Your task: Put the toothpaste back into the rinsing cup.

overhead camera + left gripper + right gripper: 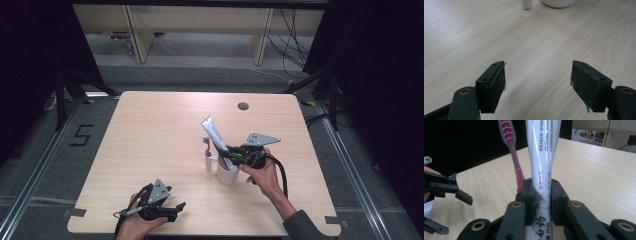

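A white toothpaste tube (214,132) (541,157) leans up and to the left out of a white cup (227,174) near the table's middle. My right gripper (233,156) (541,192) is shut on the tube just above the cup's rim. A pink toothbrush (206,146) (514,157) stands head up just left of the cup, with a small white piece (209,164) (527,3) at its foot. My left gripper (171,210) (537,82) rests open near the front edge with nothing between its jaws; it also appears far left in the right gripper view (449,187).
The wooden table (150,135) has a round cable hole (243,106) at the back right. The cup's base (557,2) sits at the top of the left gripper view. Black curtains flank the table; shelf legs and cables stand on the floor behind.
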Demonstrator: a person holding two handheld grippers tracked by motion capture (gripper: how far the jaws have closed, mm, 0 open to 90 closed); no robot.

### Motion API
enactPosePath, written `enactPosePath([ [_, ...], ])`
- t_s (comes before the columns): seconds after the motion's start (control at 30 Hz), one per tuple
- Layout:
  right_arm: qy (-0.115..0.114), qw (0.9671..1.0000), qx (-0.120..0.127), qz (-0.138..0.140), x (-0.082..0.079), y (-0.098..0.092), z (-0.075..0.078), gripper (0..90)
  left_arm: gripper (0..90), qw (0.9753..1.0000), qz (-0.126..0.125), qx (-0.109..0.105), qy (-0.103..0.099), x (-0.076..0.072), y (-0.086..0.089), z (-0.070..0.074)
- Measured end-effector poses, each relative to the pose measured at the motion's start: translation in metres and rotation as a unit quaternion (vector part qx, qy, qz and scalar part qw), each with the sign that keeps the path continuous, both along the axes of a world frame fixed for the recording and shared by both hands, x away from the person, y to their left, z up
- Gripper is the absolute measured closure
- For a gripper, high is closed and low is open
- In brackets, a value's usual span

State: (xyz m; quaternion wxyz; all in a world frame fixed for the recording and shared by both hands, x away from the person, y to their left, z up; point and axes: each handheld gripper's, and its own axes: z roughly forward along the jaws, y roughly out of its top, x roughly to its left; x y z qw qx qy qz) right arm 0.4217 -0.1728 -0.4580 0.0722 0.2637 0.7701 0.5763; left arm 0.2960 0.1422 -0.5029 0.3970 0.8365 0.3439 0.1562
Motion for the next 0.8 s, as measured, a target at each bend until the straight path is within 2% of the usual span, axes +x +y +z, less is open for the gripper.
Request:
enactPosePath([
  [0.03,-0.005,1.0,-0.005,0.002,0.0,-0.001,0.001,76.9,27.6,1.0,-0.001,-0.001,0.001,0.001,0.0,0.0],
  [0.07,-0.022,0.9997,-0.008,-0.002,0.001,-0.001,0.001,76.8,27.6,1.0,0.0,-0.001,0.0,0.001,0.0,0.0],
  [0.1,-0.022,0.9997,-0.009,0.0,0.001,-0.001,0.0,76.8,27.6,1.0,0.0,0.001,0.001,0.0,0.0,0.0],
  [0.13,-0.007,1.0,-0.004,0.005,0.0,-0.001,0.0,76.7,27.6,1.0,0.0,0.0,0.001,0.0,0.0,0.0],
  [0.2,-0.002,0.9999,-0.009,0.007,-0.001,-0.001,0.001,76.6,27.6,1.0,-0.001,-0.001,0.001,0.0,0.0,0.0],
  [0.3,-0.017,0.9997,-0.017,0.004,-0.001,-0.003,0.002,76.4,27.6,1.0,0.0,0.0,0.001,0.0,0.0,0.0],
  [0.33,-0.012,0.9998,-0.009,0.008,-0.002,-0.002,0.002,76.3,27.6,1.0,0.0,0.001,0.001,0.0,0.0,0.0],
  [0.37,-0.004,0.9998,-0.015,0.01,-0.003,-0.002,0.003,76.2,27.6,1.0,0.0,0.0,0.001,0.0,0.0,0.0],
  [0.4,-0.017,0.9996,-0.019,0.009,-0.002,-0.003,0.003,76.1,27.6,1.0,-0.001,-0.001,0.0,0.001,0.0,0.0],
  [0.43,-0.019,0.9995,-0.025,0.007,-0.003,-0.003,0.004,76.1,27.6,1.0,0.001,-0.001,0.0,0.0,0.0,0.0],
  [0.47,0.0,0.9998,-0.017,0.006,-0.005,-0.002,0.004,76.1,27.6,1.0,0.0,0.001,0.001,0.0,0.0,0.0],
  [0.5,-0.014,0.9996,-0.024,0.004,-0.004,-0.003,0.004,75.9,27.6,1.0,0.0,0.001,0.001,0.0,0.0,0.0],
  [0.53,-0.012,0.9996,-0.026,0.006,-0.005,-0.003,0.005,75.5,27.7,1.0,0.0,0.001,0.001,0.0,0.0,0.0],
  [0.57,-0.018,0.9989,-0.04,0.013,-0.005,-0.004,0.005,75.3,27.6,1.0,0.0,0.0,0.0,0.0,0.0,0.0],
  [0.6,-0.021,0.999,-0.037,0.014,-0.005,-0.004,0.005,75.8,27.7,1.0,0.0,-0.001,0.001,0.001,0.0,0.0],
  [0.67,-0.036,0.9982,-0.047,0.007,-0.006,-0.006,0.005,76.7,27.7,1.0,0.0,0.0,0.001,0.0,0.0,0.0],
  [0.7,-0.017,0.9989,-0.042,0.013,-0.009,-0.005,0.006,76.9,27.7,1.0,-0.002,0.0,0.002,0.0,0.0,0.0],
  [0.73,-0.01,0.9989,-0.042,0.02,-0.009,-0.005,0.007,76.9,28.1,1.0,-0.001,0.0,0.001,0.0,0.0,0.0],
  [0.8,-0.017,0.9985,-0.049,0.014,-0.01,-0.006,0.008,77.0,28.1,1.0,0.0,-0.001,0.001,0.0,0.0,0.0],
])
